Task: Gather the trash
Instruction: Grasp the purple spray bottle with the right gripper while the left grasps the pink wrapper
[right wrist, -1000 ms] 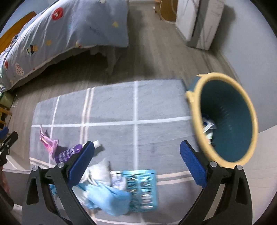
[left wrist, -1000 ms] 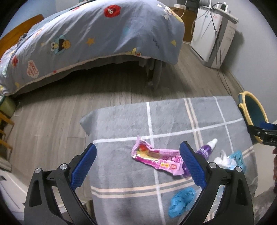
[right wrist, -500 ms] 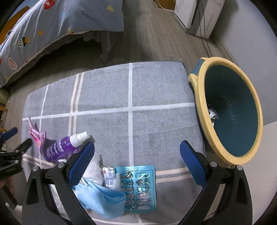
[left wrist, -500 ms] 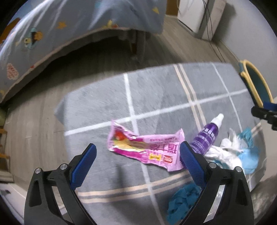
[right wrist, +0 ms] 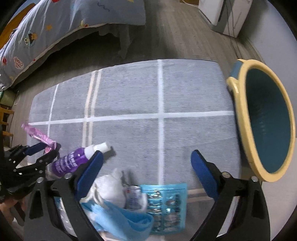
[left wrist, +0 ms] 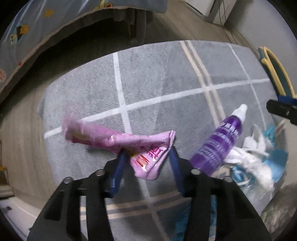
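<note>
The left gripper [left wrist: 147, 157], jaws just closing on the pink wrapper [left wrist: 148, 148] between them (right gripper [right wrist: 146, 163] open), must next lift it binward.

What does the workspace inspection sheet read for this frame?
Surface: grey rug with pale stripes, on wood floor.
Job's things: pink wrapper; purple bottle lying flat; white tissue; blister pack; blue cloth; bin at the rug's edge.
Clutter: nothing seen.
Grippers: left gripper has just been closing, fingers pinching the wrapper's end; right gripper open over the pile, its jaws just narrowed slightly, nothing between them.
Cables: some at the white unit.
Surroundings: bed with printed cover.
</note>
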The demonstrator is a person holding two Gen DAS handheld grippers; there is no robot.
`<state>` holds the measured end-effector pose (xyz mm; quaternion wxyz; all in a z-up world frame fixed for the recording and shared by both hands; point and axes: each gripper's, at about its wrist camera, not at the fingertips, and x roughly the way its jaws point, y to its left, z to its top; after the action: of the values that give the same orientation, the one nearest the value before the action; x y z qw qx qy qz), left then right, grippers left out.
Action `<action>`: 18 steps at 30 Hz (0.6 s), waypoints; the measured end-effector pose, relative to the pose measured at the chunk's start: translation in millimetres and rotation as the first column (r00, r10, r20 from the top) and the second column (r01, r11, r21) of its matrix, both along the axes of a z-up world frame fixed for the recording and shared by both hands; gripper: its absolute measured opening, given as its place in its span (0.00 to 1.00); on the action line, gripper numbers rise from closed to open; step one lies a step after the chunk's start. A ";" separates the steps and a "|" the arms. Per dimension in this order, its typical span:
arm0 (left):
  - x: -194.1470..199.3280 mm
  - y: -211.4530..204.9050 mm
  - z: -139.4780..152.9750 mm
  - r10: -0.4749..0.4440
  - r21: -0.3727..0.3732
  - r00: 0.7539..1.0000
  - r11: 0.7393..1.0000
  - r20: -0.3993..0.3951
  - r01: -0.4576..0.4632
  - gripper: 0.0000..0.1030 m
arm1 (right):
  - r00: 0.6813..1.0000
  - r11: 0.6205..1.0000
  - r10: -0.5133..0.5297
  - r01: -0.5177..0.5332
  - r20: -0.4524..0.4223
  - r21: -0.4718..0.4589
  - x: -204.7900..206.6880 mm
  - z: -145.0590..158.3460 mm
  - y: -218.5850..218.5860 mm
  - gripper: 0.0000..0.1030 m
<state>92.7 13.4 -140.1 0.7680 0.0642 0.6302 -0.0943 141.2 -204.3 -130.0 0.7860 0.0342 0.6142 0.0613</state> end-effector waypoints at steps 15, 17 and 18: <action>-13.4 29.9 30.6 -0.021 -0.001 0.994 1.000 0.111 0.021 0.04 | 0.986 0.979 -0.086 0.110 -0.142 0.174 13.1 -29.5 47.9 0.60; -15.8 30.0 31.8 -0.022 -0.009 0.993 1.000 0.120 0.024 0.04 | 0.981 0.974 -0.106 0.136 -0.161 0.184 14.7 -34.9 52.0 0.53; -16.9 32.0 33.4 -0.022 -0.018 0.992 1.000 0.124 0.024 0.04 | 0.980 0.972 -0.123 0.151 -0.156 0.181 15.1 -34.7 53.5 0.52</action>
<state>75.8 45.5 -106.6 0.8051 0.0698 0.5796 -0.1050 156.3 -150.7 -164.8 0.7352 0.1564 0.6565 0.0630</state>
